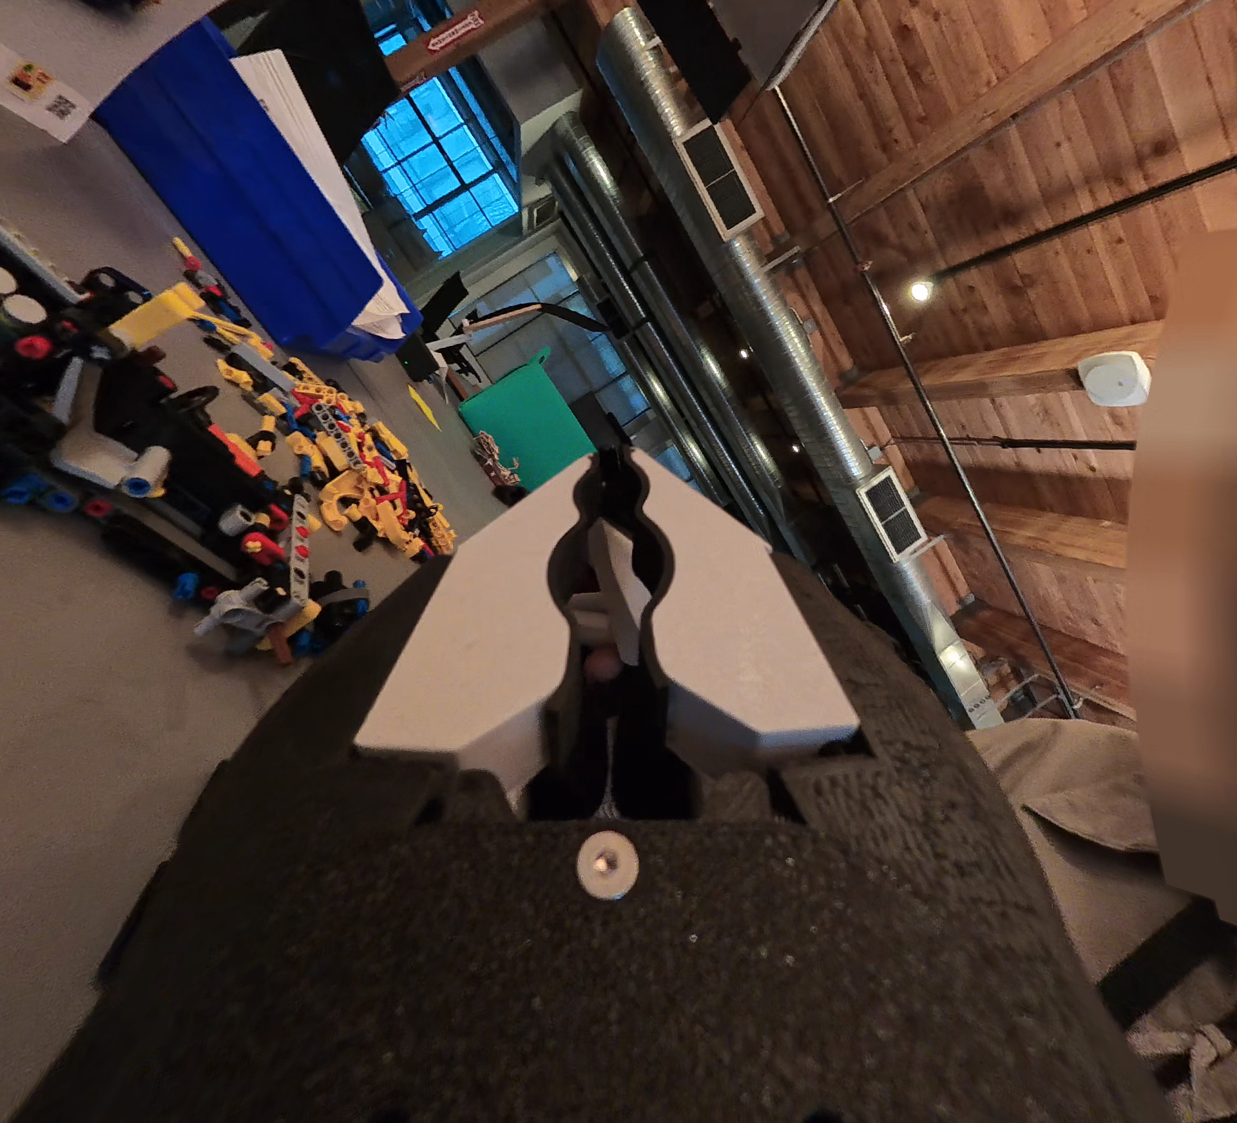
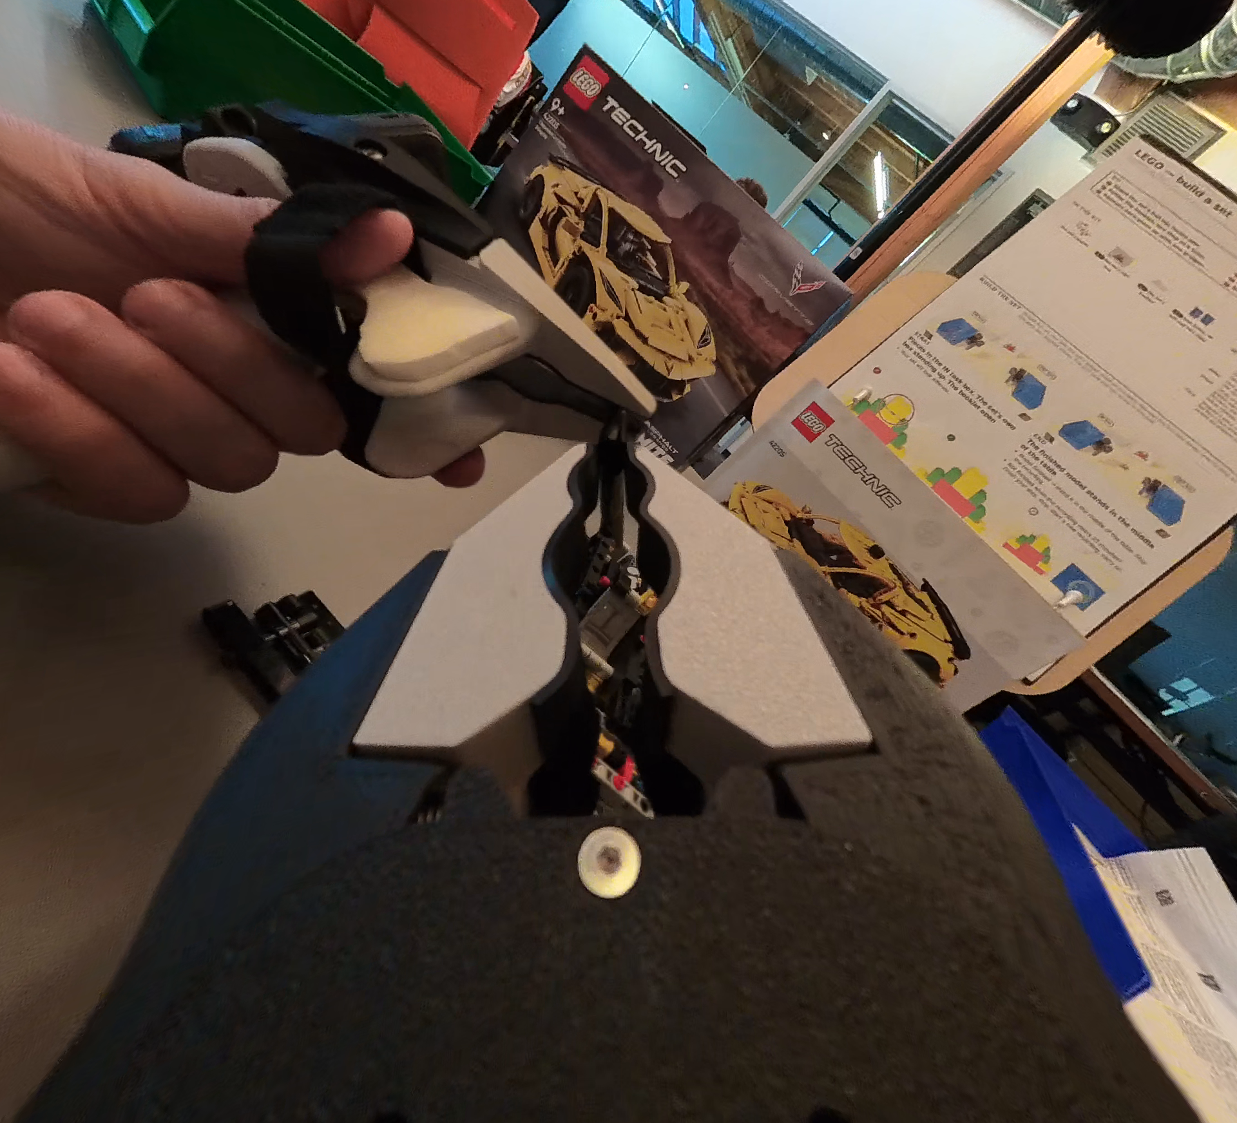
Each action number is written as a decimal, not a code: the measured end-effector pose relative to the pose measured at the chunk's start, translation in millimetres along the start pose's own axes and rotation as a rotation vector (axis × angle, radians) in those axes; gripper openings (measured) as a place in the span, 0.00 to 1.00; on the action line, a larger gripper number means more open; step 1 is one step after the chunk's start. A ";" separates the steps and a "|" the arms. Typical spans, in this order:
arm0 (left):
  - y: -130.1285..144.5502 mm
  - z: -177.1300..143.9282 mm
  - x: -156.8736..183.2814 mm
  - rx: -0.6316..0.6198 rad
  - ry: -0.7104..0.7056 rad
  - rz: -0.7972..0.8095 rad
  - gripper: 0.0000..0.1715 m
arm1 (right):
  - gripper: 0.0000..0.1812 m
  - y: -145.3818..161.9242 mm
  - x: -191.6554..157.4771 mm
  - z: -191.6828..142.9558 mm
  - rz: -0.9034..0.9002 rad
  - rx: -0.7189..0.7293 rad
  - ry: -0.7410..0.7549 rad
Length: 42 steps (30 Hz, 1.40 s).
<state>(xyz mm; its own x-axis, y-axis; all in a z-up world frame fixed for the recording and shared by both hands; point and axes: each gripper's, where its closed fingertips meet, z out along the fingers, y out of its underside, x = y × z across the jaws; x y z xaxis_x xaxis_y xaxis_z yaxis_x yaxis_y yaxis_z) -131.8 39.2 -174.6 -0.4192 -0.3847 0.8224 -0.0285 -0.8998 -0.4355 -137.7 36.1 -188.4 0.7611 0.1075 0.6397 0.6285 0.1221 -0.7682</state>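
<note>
Right gripper and left gripper meeting at frame centre, both clamping one small black piece, hand steadying at left; loose brick pile lying left of frame

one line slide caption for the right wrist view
Right gripper and left gripper pinch a small black piece before a yellow-car box.

Loose parts lie on table before bin.
</note>
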 end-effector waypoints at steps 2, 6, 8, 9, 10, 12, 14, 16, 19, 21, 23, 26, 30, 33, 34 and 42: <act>0.6 -0.6 0.8 -0.020 -0.008 0.015 0.03 | 0.03 -0.8 -0.4 0.0 -0.003 0.005 0.015; 1.8 -2.4 3.4 -0.101 -0.016 0.025 0.02 | 0.04 -4.1 -2.2 -2.1 0.104 -0.003 -0.058; 2.1 -3.1 5.5 -0.130 -0.020 0.055 0.01 | 0.03 -5.2 -2.6 -2.9 0.148 0.014 -0.083; 1.8 -3.8 6.6 -0.136 -0.017 0.061 0.01 | 0.03 -6.6 -2.4 -3.2 0.185 0.025 -0.098; 1.5 -4.6 6.9 -0.149 -0.018 0.075 0.01 | 0.03 -6.9 -2.9 -3.4 0.215 0.027 -0.121; -27.7 -16.2 3.2 -0.023 -0.043 0.070 0.03 | 0.03 -5.5 1.5 -6.3 0.308 0.038 -0.148; -99.1 -63.2 -10.4 0.212 -0.086 0.011 0.02 | 0.03 -2.0 33.4 -23.9 0.566 0.121 -0.146; -116.7 -90.9 -17.0 0.236 -0.175 0.125 0.02 | 0.03 6.1 42.2 -33.0 0.773 0.160 -0.236; -78.3 -64.2 -15.6 0.033 -0.200 0.276 0.02 | 0.03 -0.2 33.4 -26.5 0.973 0.205 -0.414; -49.4 -45.8 -17.3 -0.126 -0.259 0.471 0.02 | 0.03 4.5 30.2 -22.7 0.987 0.169 -0.447; -24.6 -37.0 -20.3 -0.237 -0.281 0.558 0.02 | 0.03 16.2 41.1 -23.3 1.088 0.152 -0.419; -7.3 -46.0 -56.7 -0.400 -0.491 0.710 0.02 | 0.03 41.7 52.7 -24.3 1.253 0.081 -0.416; -19.9 -84.1 -110.0 -0.648 -0.904 1.097 0.02 | 0.03 75.1 65.2 -26.3 1.401 -0.025 -0.399; 0.4 -86.8 -119.9 -0.745 -0.887 1.028 0.02 | 0.03 67.3 73.2 -29.4 1.566 0.089 -0.467; 5.4 -86.2 -121.1 -0.757 -0.874 1.001 0.02 | 0.03 65.0 72.3 -28.8 1.591 0.101 -0.489; 26.5 -75.2 -119.8 -0.767 -0.791 0.875 0.17 | 0.03 35.7 37.9 -18.4 1.548 0.101 -0.623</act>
<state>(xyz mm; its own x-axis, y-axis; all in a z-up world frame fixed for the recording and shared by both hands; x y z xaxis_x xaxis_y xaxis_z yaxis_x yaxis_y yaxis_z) -150.6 76.9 -312.1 0.0481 -0.9971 0.0588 -0.6160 -0.0760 -0.7841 -83.4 26.4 -192.0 0.4201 0.5254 -0.7399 -0.6363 -0.4107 -0.6530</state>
